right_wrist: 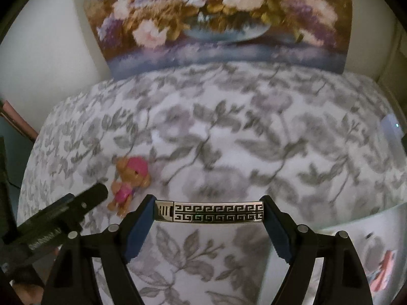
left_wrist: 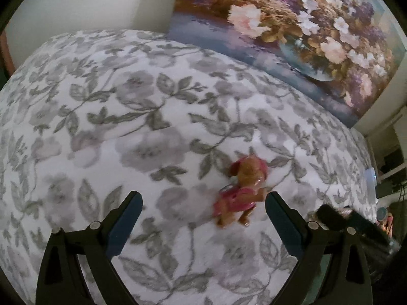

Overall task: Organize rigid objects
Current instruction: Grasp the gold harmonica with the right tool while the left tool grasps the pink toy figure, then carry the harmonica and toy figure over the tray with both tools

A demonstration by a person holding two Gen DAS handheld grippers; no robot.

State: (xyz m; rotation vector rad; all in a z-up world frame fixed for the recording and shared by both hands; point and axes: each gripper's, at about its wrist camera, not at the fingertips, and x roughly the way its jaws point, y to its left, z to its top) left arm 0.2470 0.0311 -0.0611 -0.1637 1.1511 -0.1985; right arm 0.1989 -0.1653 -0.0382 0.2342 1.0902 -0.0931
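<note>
- right gripper [right_wrist: 208, 212] clamped on a flat metal bar [right_wrist: 209, 212] with a key-pattern face, pads on its two short ends, so it spans the jaws crosswise, clear of the bedspread [right_wrist: 216, 132]
- left gripper [left_wrist: 203, 203] jaws wide apart, nothing between the pads, likely lining up on the toy dog [left_wrist: 241, 190]
- toy dog lies on the bedspread, at 1 o'clock from the left gripper's gap, near its right finger
- white container [right_wrist: 356, 228] at 4 o'clock in the right view; blurred, contents unclear, maybe something red

Grey floral bedspread [left_wrist: 127, 127], brown-and-pink toy dog [left_wrist: 241, 193], silver-black key-pattern bar [right_wrist: 211, 212]
</note>
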